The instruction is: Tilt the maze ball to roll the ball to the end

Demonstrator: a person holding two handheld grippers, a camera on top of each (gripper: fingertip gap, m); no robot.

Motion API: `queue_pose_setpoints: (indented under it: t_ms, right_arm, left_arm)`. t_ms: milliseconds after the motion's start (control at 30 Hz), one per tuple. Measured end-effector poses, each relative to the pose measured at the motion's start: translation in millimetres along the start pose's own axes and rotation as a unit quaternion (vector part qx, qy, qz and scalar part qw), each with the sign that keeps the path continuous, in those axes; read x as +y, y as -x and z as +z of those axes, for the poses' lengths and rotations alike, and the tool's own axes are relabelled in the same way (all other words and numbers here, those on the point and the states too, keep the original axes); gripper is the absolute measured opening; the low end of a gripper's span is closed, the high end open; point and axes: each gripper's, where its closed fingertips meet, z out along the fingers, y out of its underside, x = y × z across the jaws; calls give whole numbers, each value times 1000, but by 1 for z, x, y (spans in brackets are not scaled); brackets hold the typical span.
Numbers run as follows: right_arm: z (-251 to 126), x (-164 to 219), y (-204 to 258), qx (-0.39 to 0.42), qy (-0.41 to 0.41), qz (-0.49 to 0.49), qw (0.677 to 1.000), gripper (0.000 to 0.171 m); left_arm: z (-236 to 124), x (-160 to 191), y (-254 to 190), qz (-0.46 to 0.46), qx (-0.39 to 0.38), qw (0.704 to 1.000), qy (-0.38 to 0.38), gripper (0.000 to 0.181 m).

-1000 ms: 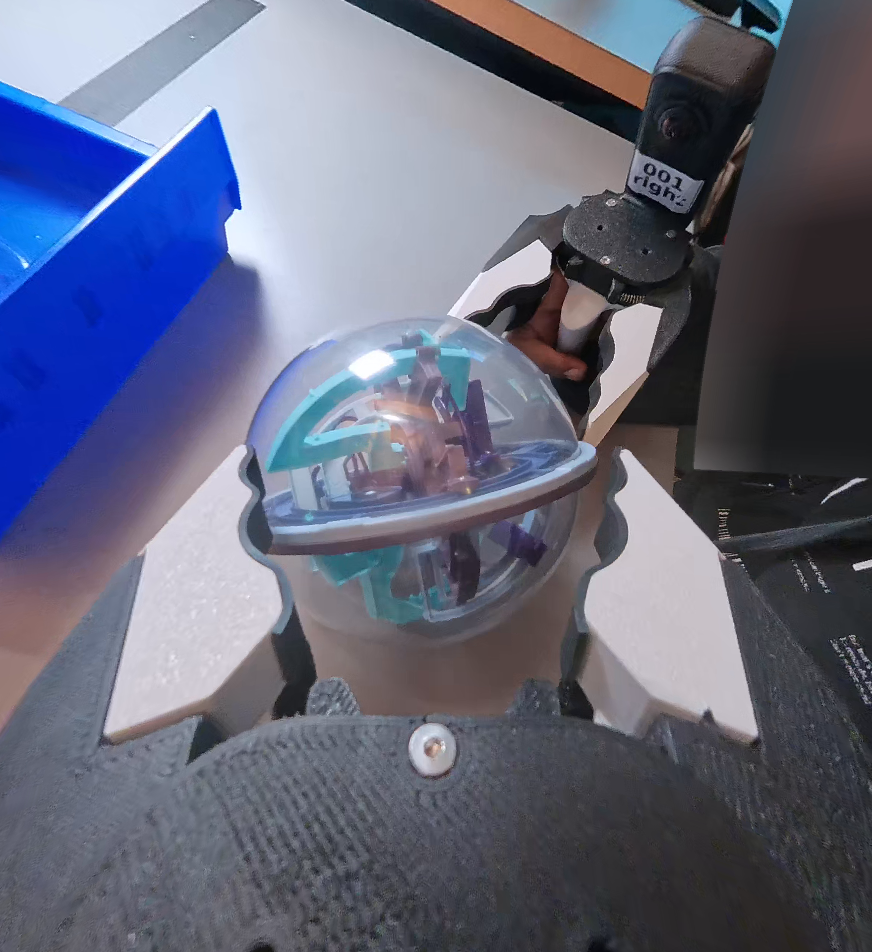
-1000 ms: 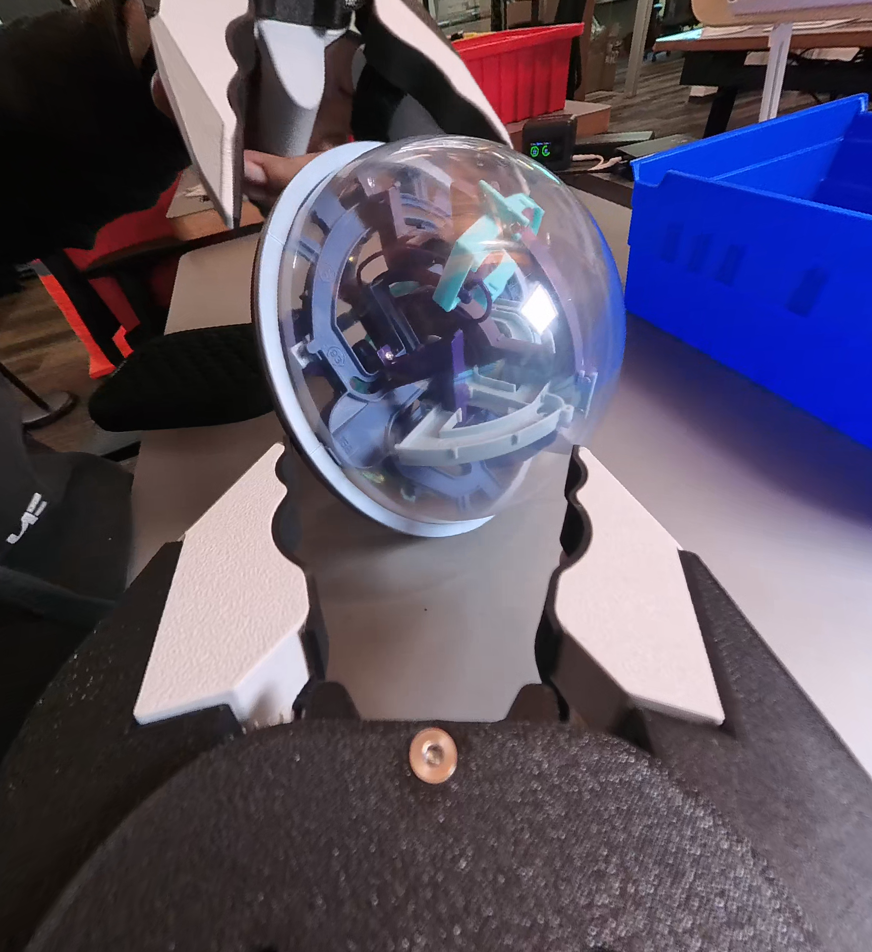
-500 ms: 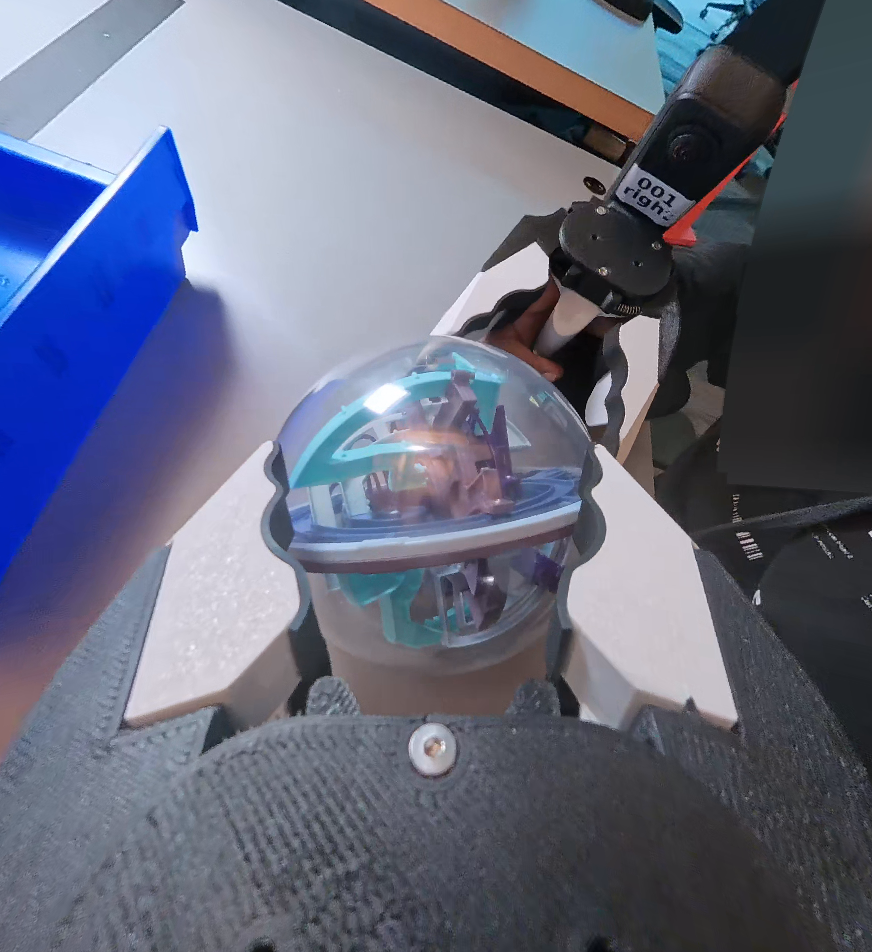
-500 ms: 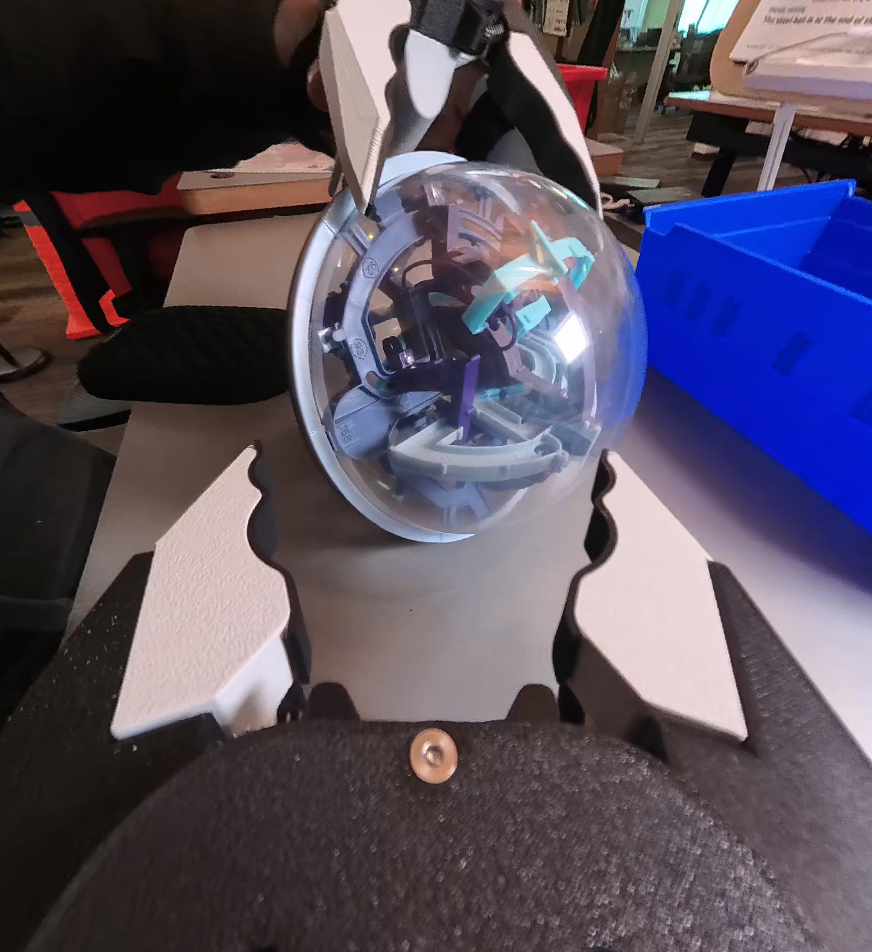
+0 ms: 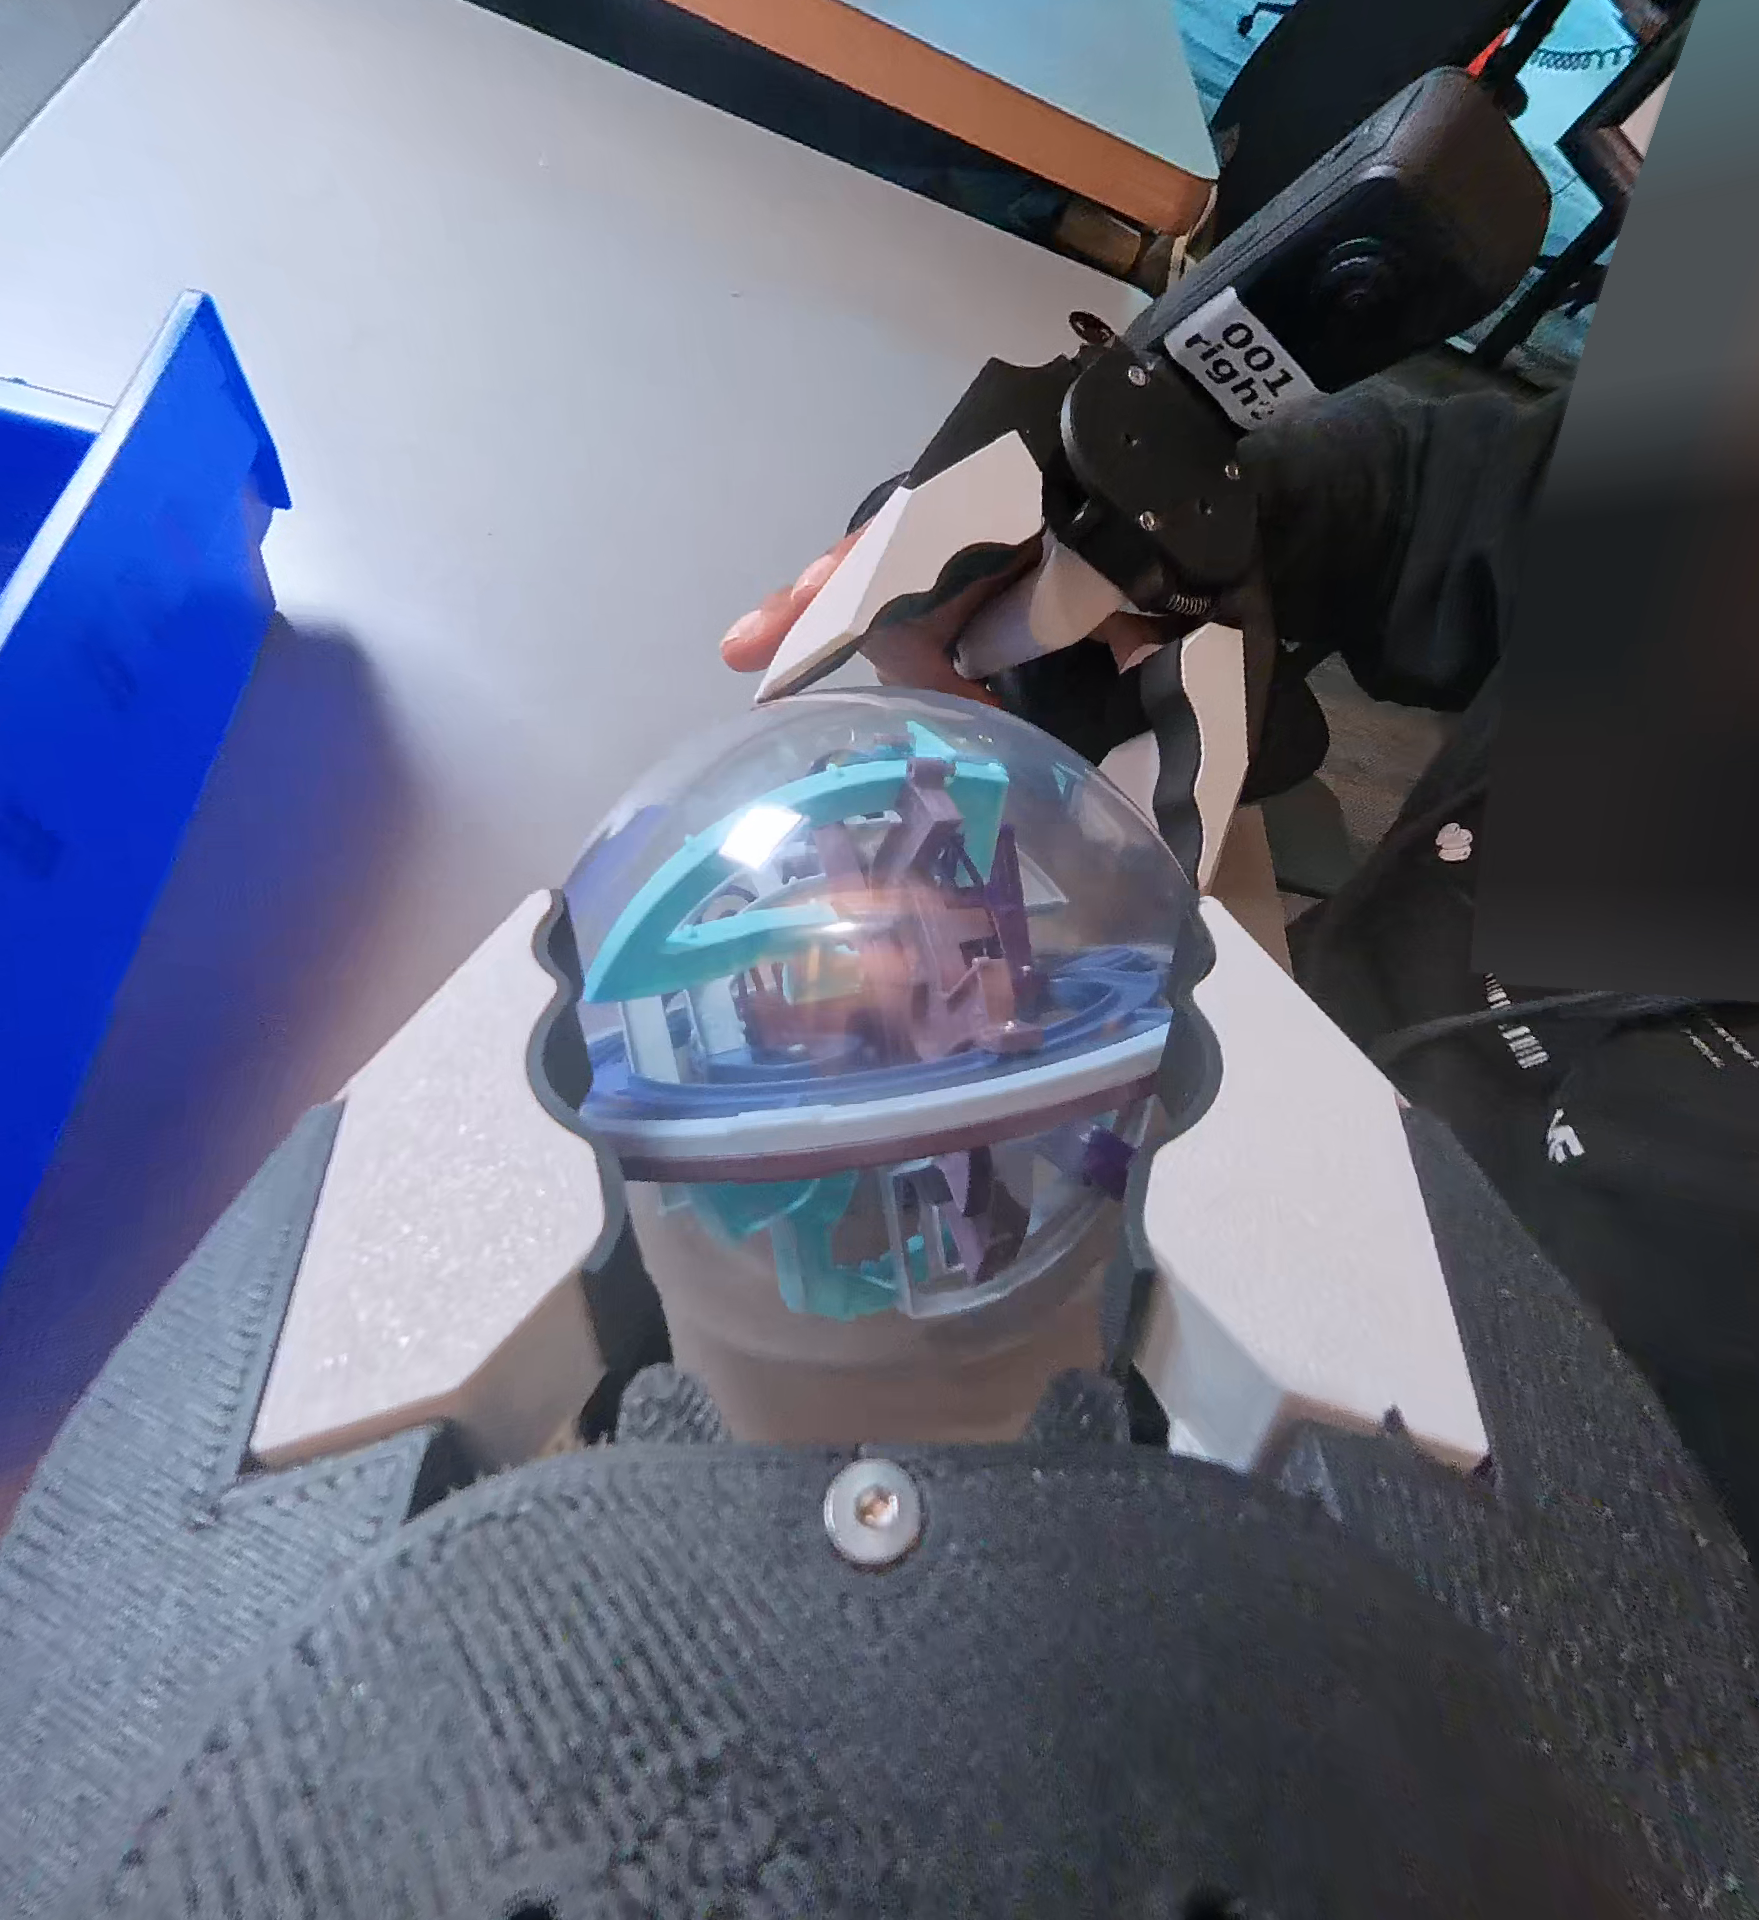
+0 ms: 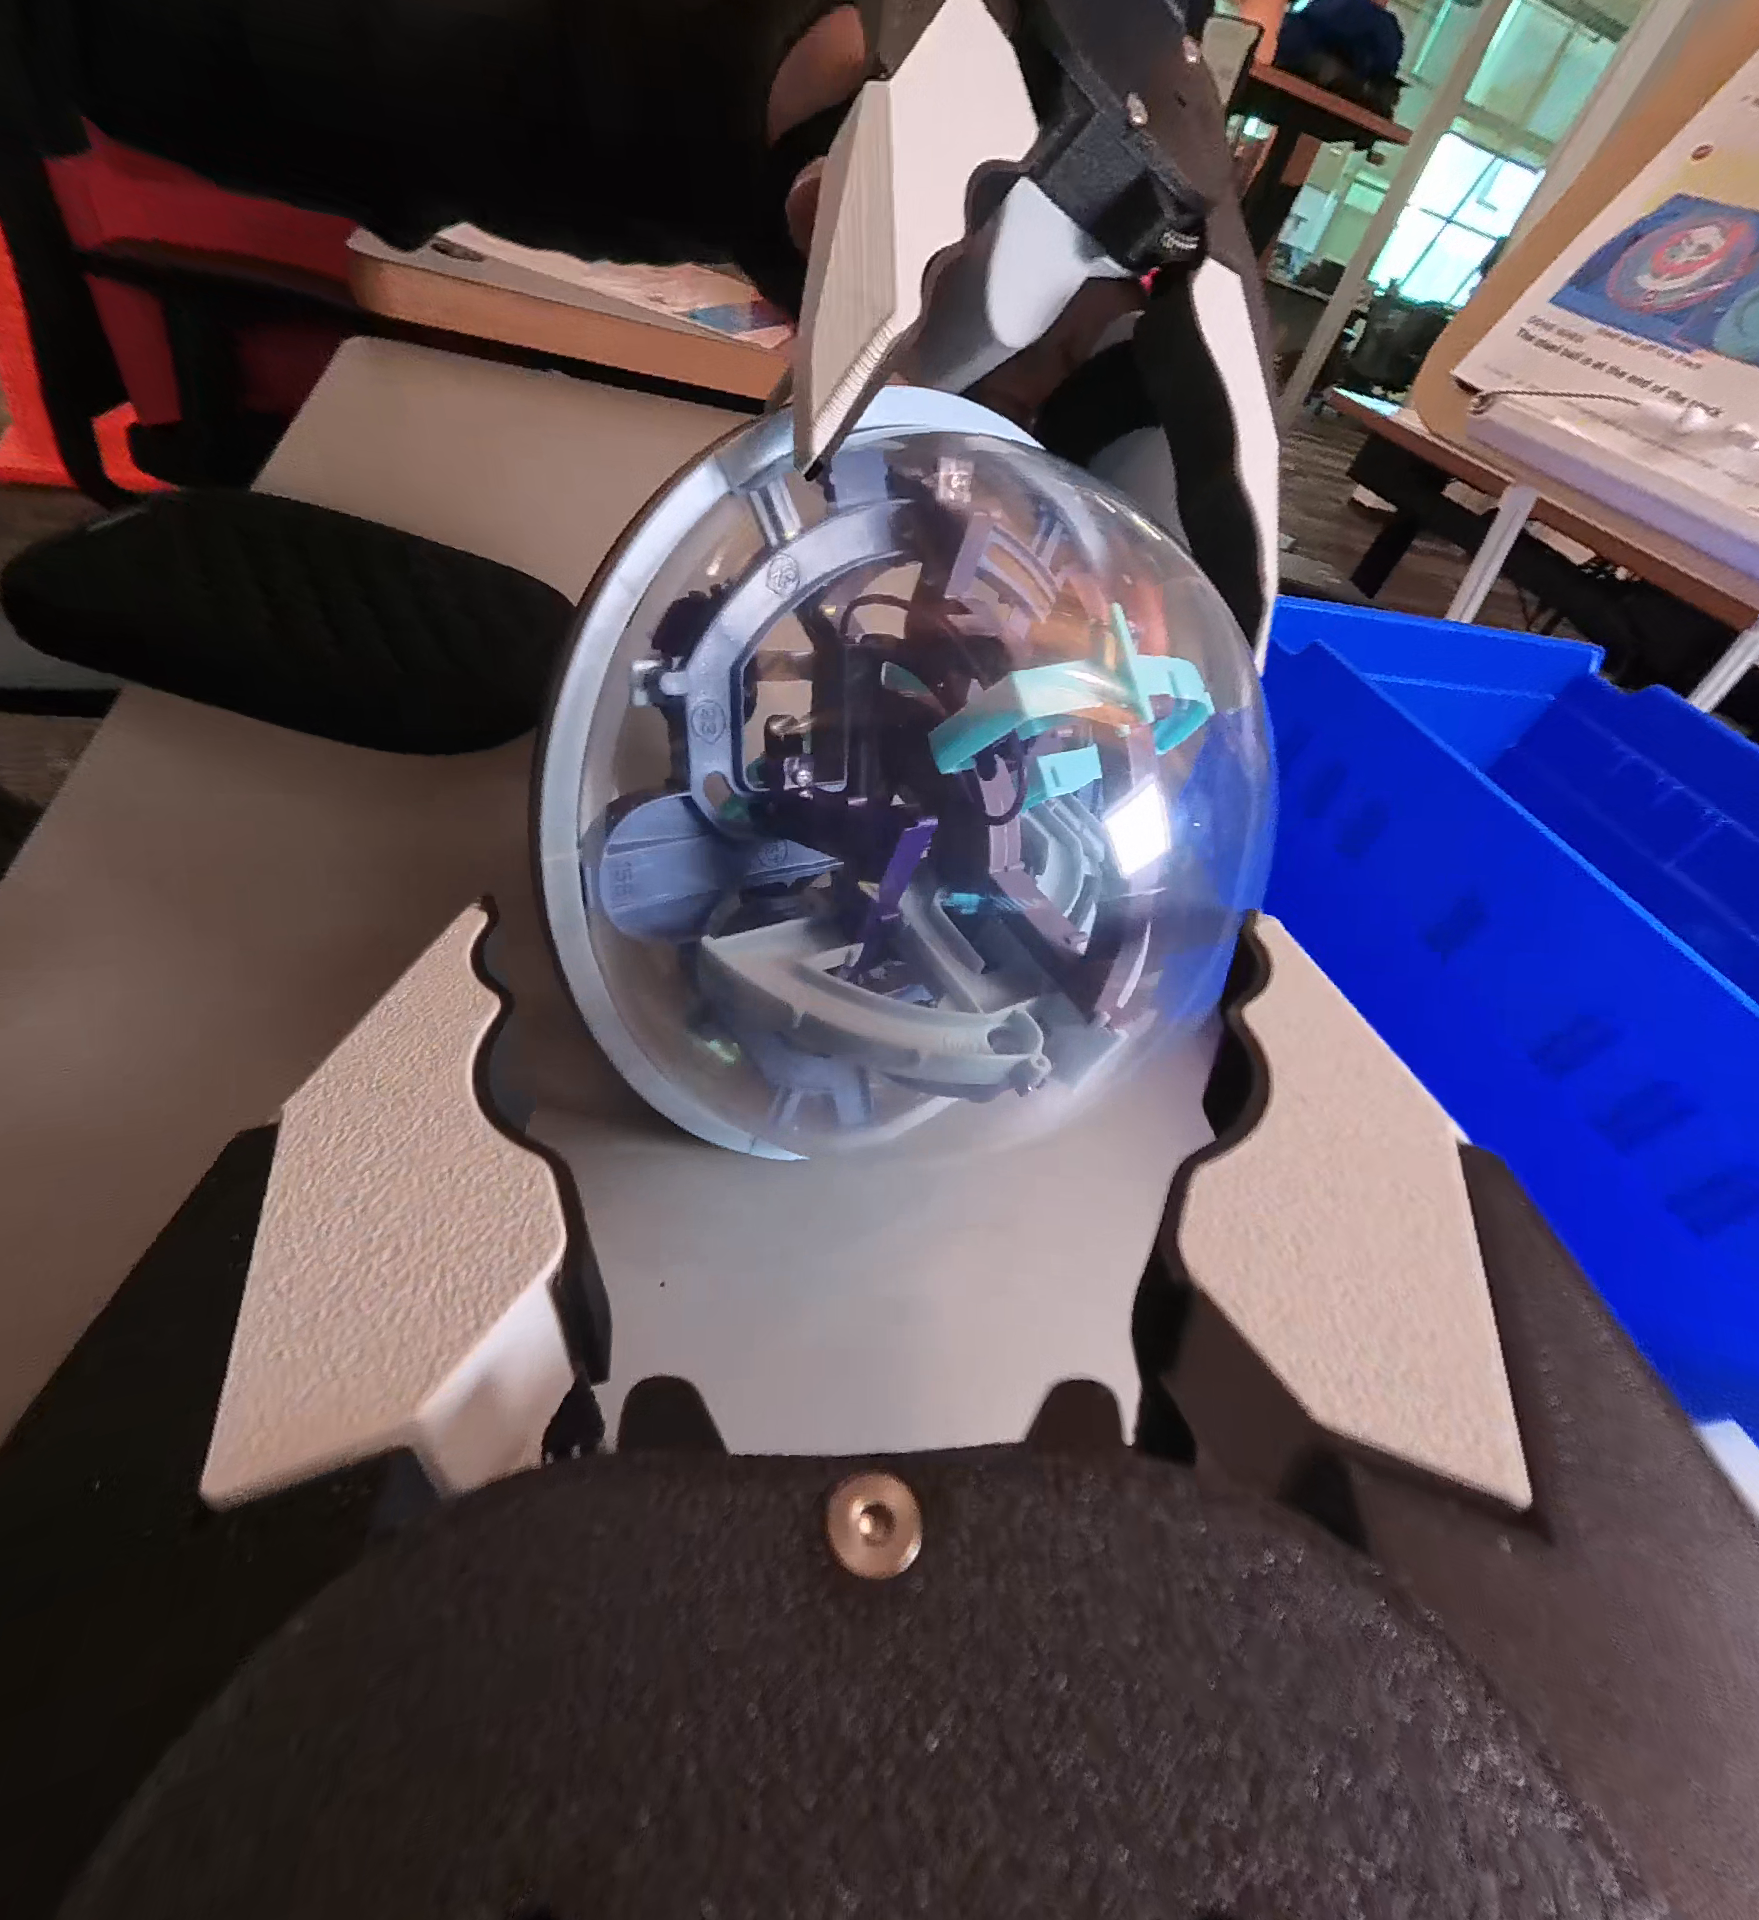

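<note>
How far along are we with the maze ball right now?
Done: the left claw is shut on the maze ball, clamping it at its seam ring. In hand: the right claw is open, its fingers flanking the sphere. Left: the tilting itself; I cannot spot the small ball inside, so no track progress shows.

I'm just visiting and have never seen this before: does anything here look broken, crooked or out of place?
Nothing looks broken or spilled. The clear maze ball sits tipped, its rim band slanted, but the left tool is gripping it by the sides, so that seems deliberate. The right tool is open around it. The blue bin beside it looks intact.
</note>
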Motion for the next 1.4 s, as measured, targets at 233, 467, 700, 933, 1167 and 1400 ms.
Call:
queue_pose_setpoints:
  t_ms: [233, 467, 700, 933, 1167, 1400]
  right_arm:
    - [4, 7, -5, 30, 8, 23, 999, 128]
    - [5, 8, -7, 58, 21, 70, 996, 125]
    - [-12, 16, 7, 82, 48, 87, 992, 119]
    - [-25, 19, 8, 71, 49, 62, 994, 119]
    - [-21, 25, 4, 63, 54, 48, 995, 121]
    - [-19, 31, 0, 19, 41, 71, 996, 122]
  left_arm:
    - [-18, -5, -4, -11, -171, 984, -51, 125]
    - [-12, 4, -25, -22, -279, 957, -78, 135]
    - [-5, 7, -8, 24, -301, 953, -40, 122]
    - [3, 9, -7, 40, -270, 962, -25, 124]
    - [4, 13, -16, 99, -250, 963, -10, 124]
    - [6, 18, -25, 159, -235, 959, 17, 124]
